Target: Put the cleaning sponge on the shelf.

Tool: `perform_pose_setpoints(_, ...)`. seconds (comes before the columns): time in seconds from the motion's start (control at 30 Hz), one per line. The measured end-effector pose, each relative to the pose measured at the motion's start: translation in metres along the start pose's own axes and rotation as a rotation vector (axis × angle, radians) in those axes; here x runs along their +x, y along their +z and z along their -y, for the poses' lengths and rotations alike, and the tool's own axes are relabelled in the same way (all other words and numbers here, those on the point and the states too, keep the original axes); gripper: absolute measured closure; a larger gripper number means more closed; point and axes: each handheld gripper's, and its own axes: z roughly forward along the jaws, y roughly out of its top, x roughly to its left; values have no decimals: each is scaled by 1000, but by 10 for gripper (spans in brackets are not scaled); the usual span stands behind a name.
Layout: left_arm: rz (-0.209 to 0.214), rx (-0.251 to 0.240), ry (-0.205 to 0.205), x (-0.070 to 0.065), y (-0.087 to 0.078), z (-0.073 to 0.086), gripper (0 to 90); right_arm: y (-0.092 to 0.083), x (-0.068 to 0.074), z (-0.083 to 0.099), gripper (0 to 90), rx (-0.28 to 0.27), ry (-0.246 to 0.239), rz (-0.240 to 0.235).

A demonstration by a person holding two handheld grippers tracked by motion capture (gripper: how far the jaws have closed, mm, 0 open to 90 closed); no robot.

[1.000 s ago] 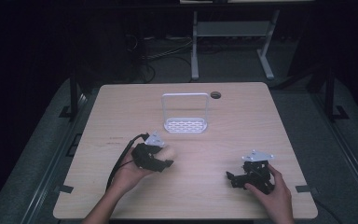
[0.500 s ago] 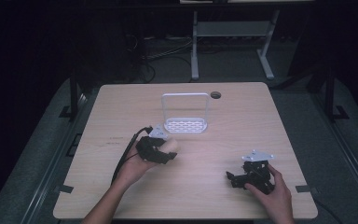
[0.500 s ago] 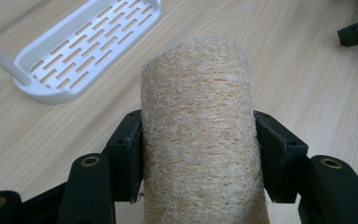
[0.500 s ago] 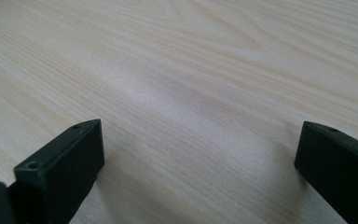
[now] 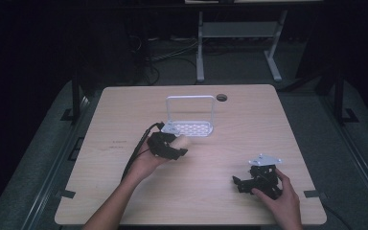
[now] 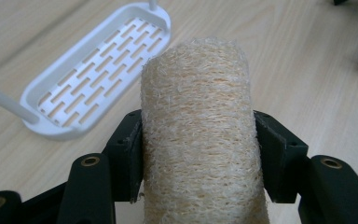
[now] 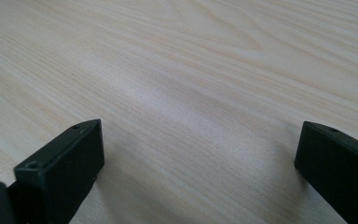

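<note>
Left gripper [image 5: 176, 149]: black two-jaw tool, left of table centre, clamped on a beige cylindrical loofah sponge [image 6: 200, 135]. Both pads press the sponge's sides, and it sticks out past the jaw tips. In the high view the sponge [image 5: 184, 142] sits above the light wooden tabletop [image 5: 124, 115], just near of the rack.

White slotted plastic rack with a tall wire hoop handle [image 5: 190, 128]: stands on the table just far-right of the left gripper, near the middle of the far half. The left gripper view shows its slotted base [image 6: 98, 70] with nothing in it, apart from the sponge.

Small dark round hole [image 5: 221, 97] in the tabletop near the far edge, right of the rack.

Right gripper [image 5: 239, 183]: near-right area of the table, well apart from sponge and rack. Jaws spread wide, nothing between them, bare wood under them [image 7: 200, 93].
</note>
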Motion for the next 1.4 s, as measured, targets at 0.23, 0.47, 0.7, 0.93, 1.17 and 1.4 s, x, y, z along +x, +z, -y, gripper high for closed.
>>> perform_pose_setpoints(0.23, 6, -10, -4, 3, 10, -7, 410, 0, 0, 0, 9, 0, 0, -1)
perform_pose_setpoints(0.47, -4, -15, -18, 8, 16, -13, 410, 0, 0, 0, 9, -1, 0, -1)
perform_pose_setpoints(0.7, -12, -18, -29, 18, 29, -21, 410, 0, 0, 0, 10, -1, 0, -1)
perform_pose_setpoints(0.93, -22, -8, -29, 23, 39, -29, 410, 0, 0, 0, 9, -1, 0, -1)
perform_pose_setpoints(1.17, -39, -23, -36, 26, 51, -40, 410, 0, 0, 0, 10, -1, 0, -1)
perform_pose_setpoints(1.4, -38, -9, -45, 28, 68, -41, 410, 0, 0, 0, 9, -1, 0, 0)
